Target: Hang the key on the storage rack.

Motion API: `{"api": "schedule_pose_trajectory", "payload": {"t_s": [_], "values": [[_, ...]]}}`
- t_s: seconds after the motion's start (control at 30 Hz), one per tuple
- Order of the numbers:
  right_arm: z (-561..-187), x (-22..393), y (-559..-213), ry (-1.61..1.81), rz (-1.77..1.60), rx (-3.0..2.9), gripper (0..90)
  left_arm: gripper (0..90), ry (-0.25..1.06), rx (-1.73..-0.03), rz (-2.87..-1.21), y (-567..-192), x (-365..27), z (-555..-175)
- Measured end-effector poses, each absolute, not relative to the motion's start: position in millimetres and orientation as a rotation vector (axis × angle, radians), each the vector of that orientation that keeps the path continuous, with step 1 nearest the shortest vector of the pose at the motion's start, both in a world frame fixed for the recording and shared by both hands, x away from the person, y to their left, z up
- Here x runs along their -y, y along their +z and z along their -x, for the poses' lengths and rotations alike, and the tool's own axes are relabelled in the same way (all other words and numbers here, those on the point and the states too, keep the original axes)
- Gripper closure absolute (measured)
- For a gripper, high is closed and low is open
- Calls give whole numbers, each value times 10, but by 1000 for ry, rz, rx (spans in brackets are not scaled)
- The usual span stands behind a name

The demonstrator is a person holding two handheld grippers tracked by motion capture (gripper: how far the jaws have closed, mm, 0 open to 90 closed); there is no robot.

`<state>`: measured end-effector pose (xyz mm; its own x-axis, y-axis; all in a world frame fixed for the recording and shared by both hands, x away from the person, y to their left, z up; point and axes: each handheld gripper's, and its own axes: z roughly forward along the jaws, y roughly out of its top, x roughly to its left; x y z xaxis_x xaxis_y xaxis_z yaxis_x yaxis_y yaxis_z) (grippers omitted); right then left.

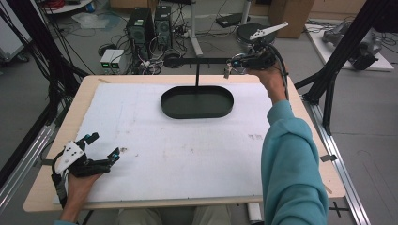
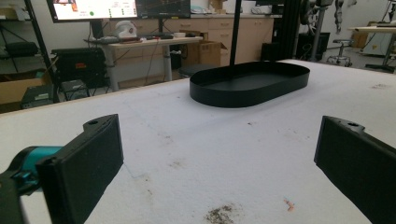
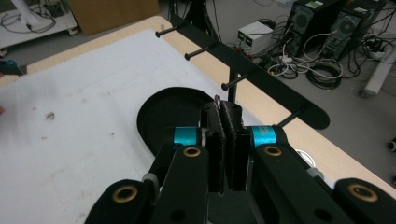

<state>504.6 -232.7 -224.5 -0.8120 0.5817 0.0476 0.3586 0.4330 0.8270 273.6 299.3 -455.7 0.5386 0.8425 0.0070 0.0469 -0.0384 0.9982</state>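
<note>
Black-jawed and spread wide at the near left: left gripper (image 1: 104, 145), parked low on the white mat (image 1: 164, 154), with nothing between the pads.

Farther in, at mid-table: black oval tray (image 1: 197, 117), bare inside, with a thin post rising from it to a rack bar (image 1: 206, 60) set with pegs (image 3: 236, 81).

At the far right, lifted over the table's back edge: right gripper (image 1: 233, 62), pinched tight on a small thin item (image 3: 217, 99) poking up past the pad tips, close to the bar and about level with it.

Looks like the approach to hanging that item on a peg. To do it well:
- Pick one peg and square the jaws to it.
- Come in along the peg's length rather than across it.
- Slide the item's opening over the tip and push it well on.
- Only then ease the pinch.

Grip firmly until that point. With so little of the item caught, a knock against the bar could twist it out. Leave the left gripper parked, clear of the tray.

Hard to make out:
- What the item is. Just a glint of metal at the pads in the right gripper view, and a small pale dangle under the jaws in the high view.
- Cannot tell whether it has a hole or a loop.
- The near part of the tray and the post's foot, covered by the gripper body in the right gripper view.
- The post's top, cut off by the upper edge in the left gripper view.
</note>
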Motion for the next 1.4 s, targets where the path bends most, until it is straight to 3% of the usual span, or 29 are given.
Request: {"api": "schedule_pose_trajectory", "payload": {"t_s": [1.4], "values": [[-5481,2229,-2663,1123,-997,-2470,888,17,766,-805,-1482,-4558,-2991,-2736]]}}
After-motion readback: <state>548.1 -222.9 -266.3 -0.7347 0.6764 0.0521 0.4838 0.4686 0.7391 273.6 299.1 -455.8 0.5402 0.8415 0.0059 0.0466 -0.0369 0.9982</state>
